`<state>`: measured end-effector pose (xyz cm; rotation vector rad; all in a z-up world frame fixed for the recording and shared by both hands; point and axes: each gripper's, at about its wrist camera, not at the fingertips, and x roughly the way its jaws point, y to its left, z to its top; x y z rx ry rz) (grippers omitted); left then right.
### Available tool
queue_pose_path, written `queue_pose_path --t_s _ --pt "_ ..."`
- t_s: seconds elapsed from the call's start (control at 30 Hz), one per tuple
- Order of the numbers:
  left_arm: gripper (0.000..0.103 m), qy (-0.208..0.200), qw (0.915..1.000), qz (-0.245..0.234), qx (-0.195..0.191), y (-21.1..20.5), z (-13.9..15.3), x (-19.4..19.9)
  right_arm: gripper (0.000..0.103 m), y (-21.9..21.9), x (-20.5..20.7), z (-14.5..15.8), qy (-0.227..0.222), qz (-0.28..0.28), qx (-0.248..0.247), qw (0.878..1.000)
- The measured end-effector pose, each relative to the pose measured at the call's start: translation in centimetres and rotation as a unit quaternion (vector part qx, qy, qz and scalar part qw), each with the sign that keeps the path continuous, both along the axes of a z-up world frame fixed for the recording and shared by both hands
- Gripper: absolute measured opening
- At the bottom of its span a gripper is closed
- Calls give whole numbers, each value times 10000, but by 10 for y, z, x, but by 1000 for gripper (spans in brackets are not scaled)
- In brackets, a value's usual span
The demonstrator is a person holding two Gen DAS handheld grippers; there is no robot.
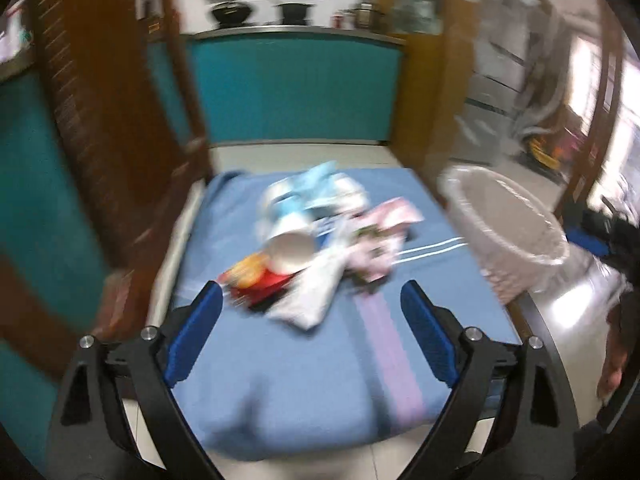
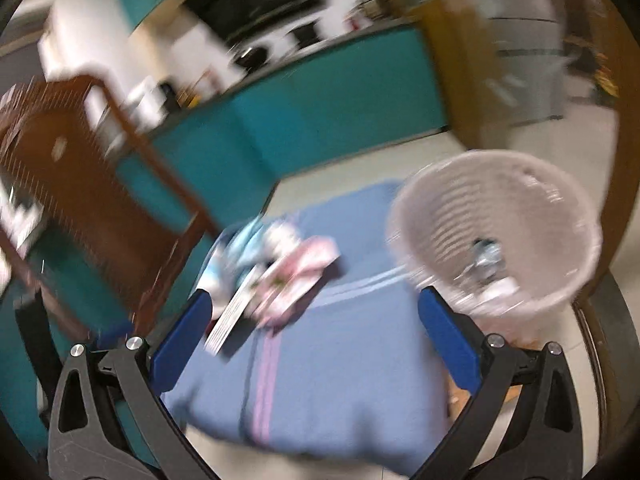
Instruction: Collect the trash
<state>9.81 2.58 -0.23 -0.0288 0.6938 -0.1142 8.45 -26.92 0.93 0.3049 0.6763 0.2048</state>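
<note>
Two risks are showing in the left wrist view. Everything is smearing with motion blur, so a reach made at this pace could be landing beside the trash pile (image 1: 316, 236) rather than on it; and the pile is lying loose and overlapped, so a pinch on one wrapper could be dragging its neighbours or bunching the blue blanket (image 1: 296, 384) underneath. The left tongs (image 1: 312, 322) are standing released, jaws wide apart and holding nothing. The pile is sitting ahead of them, toward the blanket's far edge: a white paper cup (image 1: 290, 250) on its side, a red-and-yellow wrapper (image 1: 256, 280) nearest the left jaw, a white bag (image 1: 312, 300) just beyond the tips, and pink packaging (image 1: 384, 236) to the right. The lined wicker basket (image 1: 516, 236) is standing off the blanket's right edge.

In the right wrist view, the right tongs (image 2: 316, 336) are likewise released and empty. The pile (image 2: 276, 272) is lying ahead and left, close to the left jaw near the blanket's (image 2: 340, 400) left edge; the basket (image 2: 496, 232) is rising beside the right jaw, already holding a few scraps. Judging from this closeness, a swing could be knocking the basket's rim and tipping it.
</note>
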Motion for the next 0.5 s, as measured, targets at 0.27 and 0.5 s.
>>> queue_pose_path --t_s 0.27,0.5 --pt "90 149 9993 77 -325 16 -14 3 100 54 -2 -18 57 426 -769 9961" --pt "90 214 9991 -91 -362 8 -14 0 100 52 -4 -23 12 335 -771 9965"
